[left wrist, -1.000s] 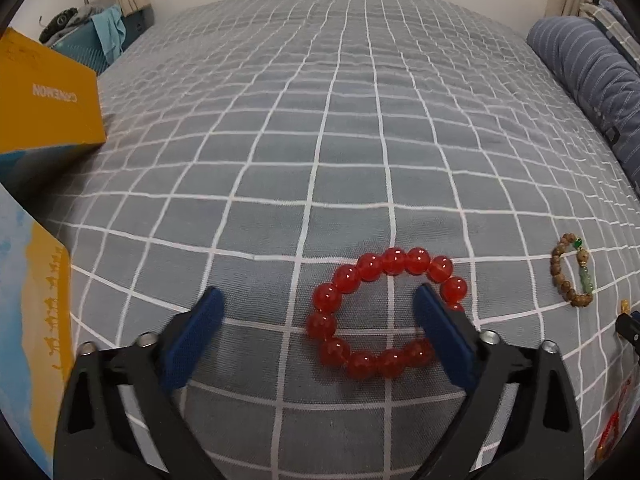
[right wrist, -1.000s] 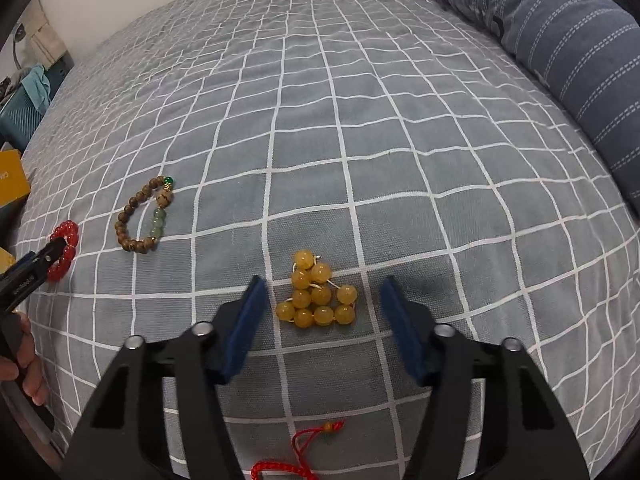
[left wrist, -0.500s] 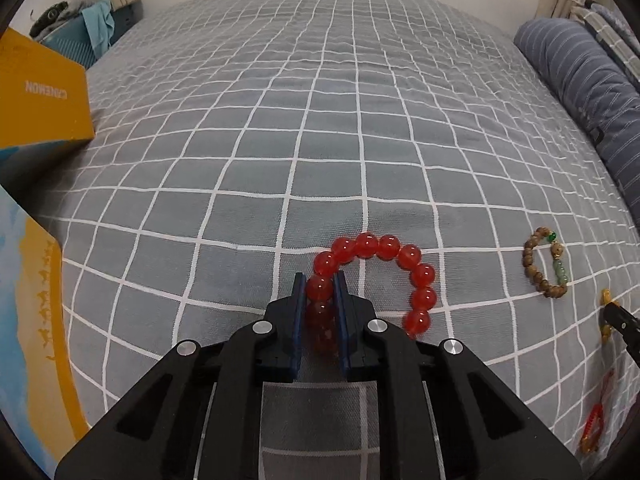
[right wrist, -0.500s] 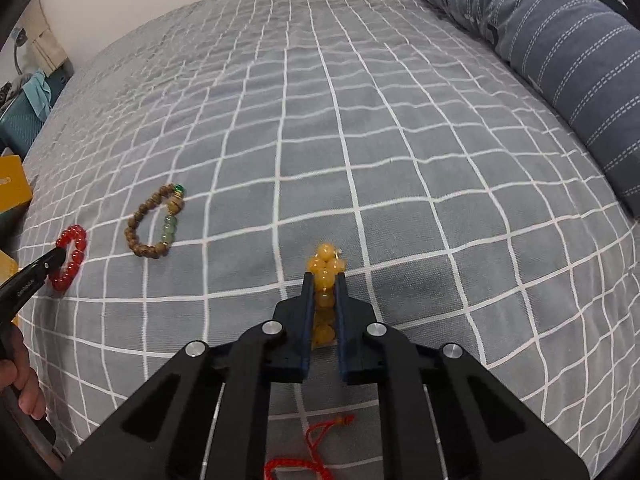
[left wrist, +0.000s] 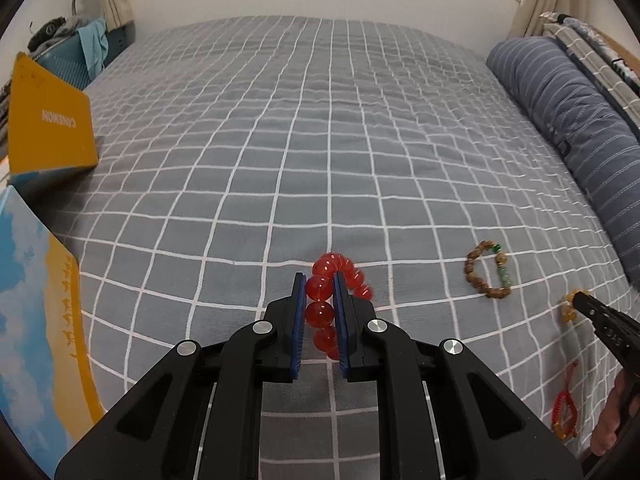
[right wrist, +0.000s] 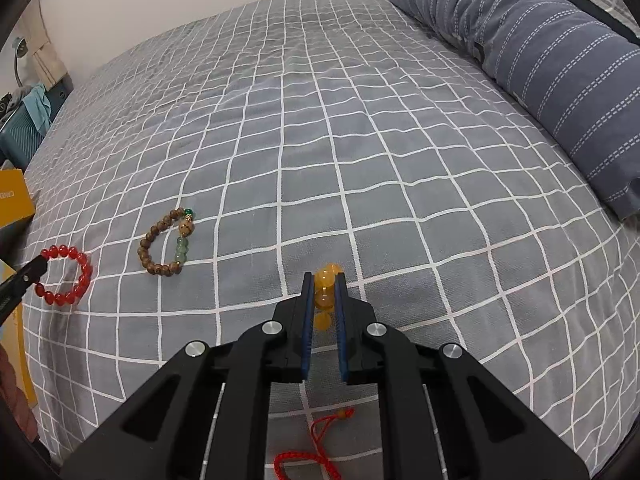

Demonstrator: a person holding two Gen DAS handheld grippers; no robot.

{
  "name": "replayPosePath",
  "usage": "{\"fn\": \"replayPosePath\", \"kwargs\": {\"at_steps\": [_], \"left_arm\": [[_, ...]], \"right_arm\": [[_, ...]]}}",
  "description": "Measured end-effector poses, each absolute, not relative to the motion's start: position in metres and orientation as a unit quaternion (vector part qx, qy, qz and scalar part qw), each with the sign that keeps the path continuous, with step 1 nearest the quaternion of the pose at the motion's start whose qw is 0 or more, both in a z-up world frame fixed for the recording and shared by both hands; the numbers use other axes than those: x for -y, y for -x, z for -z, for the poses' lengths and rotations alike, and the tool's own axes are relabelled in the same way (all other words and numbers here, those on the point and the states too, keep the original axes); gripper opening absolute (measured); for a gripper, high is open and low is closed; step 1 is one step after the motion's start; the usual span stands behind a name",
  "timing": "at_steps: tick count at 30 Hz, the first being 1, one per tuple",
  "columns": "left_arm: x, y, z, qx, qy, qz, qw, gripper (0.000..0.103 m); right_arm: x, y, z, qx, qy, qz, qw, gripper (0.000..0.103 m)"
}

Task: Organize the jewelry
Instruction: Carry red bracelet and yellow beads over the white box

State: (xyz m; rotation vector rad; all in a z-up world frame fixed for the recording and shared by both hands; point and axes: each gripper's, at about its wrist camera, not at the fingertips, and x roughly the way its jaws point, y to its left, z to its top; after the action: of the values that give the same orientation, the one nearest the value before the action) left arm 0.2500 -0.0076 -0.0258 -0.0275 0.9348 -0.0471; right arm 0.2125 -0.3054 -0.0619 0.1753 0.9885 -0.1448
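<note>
A red bead bracelet (left wrist: 320, 312) of round, glossy, translucent beads was gripped between the blue-padded fingers (left wrist: 299, 320) of the left gripper (left wrist: 319, 284); three or four beads were seen in the gap, while the rest of the loop curled past the fingertips and to their right, blurred. In the right wrist view the same bracelet (right wrist: 66, 276) was seen as an open ring at the tip of the left gripper (right wrist: 38, 266). A yellow bead bracelet (right wrist: 325, 296), bunched into a short stack of amber-coloured beads, was clenched between the fingers (right wrist: 306, 320) of the right gripper (right wrist: 324, 280), with the topmost bead showing just beyond the fingertips.

The bed (left wrist: 320, 140), covered by a grey sheet with a white grid, was seen stretching wide and bare ahead of both pairs of fingers up to the far wall. Its left edge was lined by an orange box (left wrist: 48, 120), well to the left of the left fingers, and its right side by a rolled blue striped quilt (right wrist: 540, 48), far right of the right fingers.

A brown wooden bracelet (right wrist: 166, 244) with green beads was laid flat between the two grippers, left of the right fingers and apart from both. A red cord (right wrist: 308, 448) with a small orange bead was seen under the right gripper, nearer than its fingertips. A hand (left wrist: 612, 420) was visible at the right gripper's handle.
</note>
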Motion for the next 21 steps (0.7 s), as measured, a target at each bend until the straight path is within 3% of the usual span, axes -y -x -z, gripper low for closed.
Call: {"fn": "replayPosePath", "kwargs": {"at_steps": [21], "left_arm": [[0.003,-0.211,-0.020,-0.422,0.001,0.033,0.906,0.013]], "right_arm": [[0.278,-0.191,0.027,-0.456,-0.062,0.061,0.886,0.009]]}}
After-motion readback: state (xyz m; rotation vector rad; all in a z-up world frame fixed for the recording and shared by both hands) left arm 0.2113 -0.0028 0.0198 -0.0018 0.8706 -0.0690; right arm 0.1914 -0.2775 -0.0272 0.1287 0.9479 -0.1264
